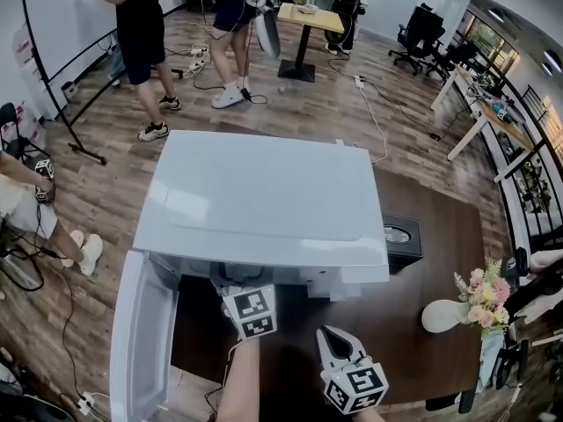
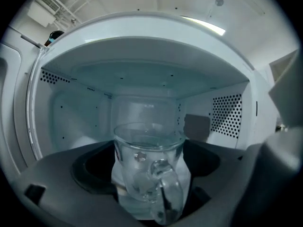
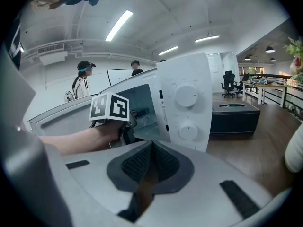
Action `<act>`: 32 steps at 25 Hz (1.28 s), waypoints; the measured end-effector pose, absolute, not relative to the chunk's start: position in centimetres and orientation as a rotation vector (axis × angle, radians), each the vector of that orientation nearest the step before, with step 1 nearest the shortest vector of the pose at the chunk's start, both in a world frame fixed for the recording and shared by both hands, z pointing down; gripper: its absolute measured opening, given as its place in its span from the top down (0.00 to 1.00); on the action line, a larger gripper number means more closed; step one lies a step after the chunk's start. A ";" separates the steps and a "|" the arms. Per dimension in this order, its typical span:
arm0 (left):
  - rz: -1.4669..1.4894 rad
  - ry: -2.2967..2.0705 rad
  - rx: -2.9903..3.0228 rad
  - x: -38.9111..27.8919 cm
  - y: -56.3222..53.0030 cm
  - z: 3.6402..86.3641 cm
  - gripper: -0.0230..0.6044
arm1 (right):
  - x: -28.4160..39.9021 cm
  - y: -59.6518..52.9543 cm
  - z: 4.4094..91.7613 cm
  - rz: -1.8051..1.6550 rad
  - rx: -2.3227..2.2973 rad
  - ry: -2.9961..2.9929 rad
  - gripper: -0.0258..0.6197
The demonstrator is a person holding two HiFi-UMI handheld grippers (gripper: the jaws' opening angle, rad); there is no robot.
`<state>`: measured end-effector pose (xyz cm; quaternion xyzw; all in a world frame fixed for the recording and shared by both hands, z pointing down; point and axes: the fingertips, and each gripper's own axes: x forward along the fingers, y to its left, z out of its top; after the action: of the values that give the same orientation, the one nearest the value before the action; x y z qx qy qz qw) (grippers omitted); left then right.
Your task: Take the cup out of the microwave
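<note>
**Reaching in for the cup**

Head view: the microwave (image 1: 264, 200) stands on the table (image 1: 440, 262) with its door (image 1: 141, 341) swung open at the left. The left gripper (image 1: 237, 290) reaches into the opening. The right gripper (image 1: 334, 339) waits outside near the table's front edge. A vase (image 1: 444, 315) at the right edge holds flowers.

Left gripper view: the glass cup (image 2: 147, 169) sits inside the microwave, handle toward the camera, seemingly empty. The jaws stand wide on either side, not pressing it. The reach looks nearly done; next comes closing on the cup and drawing it straight out.

Right gripper view: the jaws are together, holding nothing.
</note>
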<state>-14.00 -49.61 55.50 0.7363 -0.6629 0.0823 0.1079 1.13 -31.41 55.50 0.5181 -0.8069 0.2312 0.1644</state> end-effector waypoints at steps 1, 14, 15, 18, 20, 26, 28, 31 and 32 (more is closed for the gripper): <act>0.257 -1.938 2.177 -13.8 -49.7 55.6 0.29 | 1.2 -31.4 55.6 0.660 1.477 -2.299 0.97; 0.284 -1.924 2.196 -14.2 -50.0 55.5 0.35 | 0.6 -31.8 55.6 0.670 1.474 -2.300 0.97; 0.284 -1.923 2.198 -14.2 -50.1 55.4 0.35 | 0.6 -31.9 55.6 0.671 1.475 -2.300 0.97; 0.286 -1.917 2.206 -14.1 -50.2 55.4 0.35 | 0.6 -32.0 55.6 0.674 1.477 -2.299 0.97; 0.291 -1.907 2.213 -14.0 -50.2 55.5 0.35 | 0.6 -32.0 55.7 0.674 1.476 -2.298 0.97; 0.255 -1.869 2.213 -13.6 -49.1 55.5 0.35 | 0.8 -32.3 55.6 0.671 1.507 -2.304 0.97; 0.233 -1.860 2.227 -13.6 -48.8 54.9 0.35 | 0.8 -32.6 55.4 0.666 1.521 -2.307 0.97; 0.233 -1.847 2.263 -13.3 -48.3 54.1 0.35 | 0.7 -32.8 55.0 0.652 1.535 -2.308 0.97; 0.233 -1.840 2.272 -13.2 -48.0 53.9 0.35 | 0.7 -32.7 54.8 0.648 1.541 -2.308 0.97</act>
<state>-13.17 -47.99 53.86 0.7706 -0.6238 0.0790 0.1041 0.68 -32.72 54.83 0.5350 -0.8013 0.2249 0.1454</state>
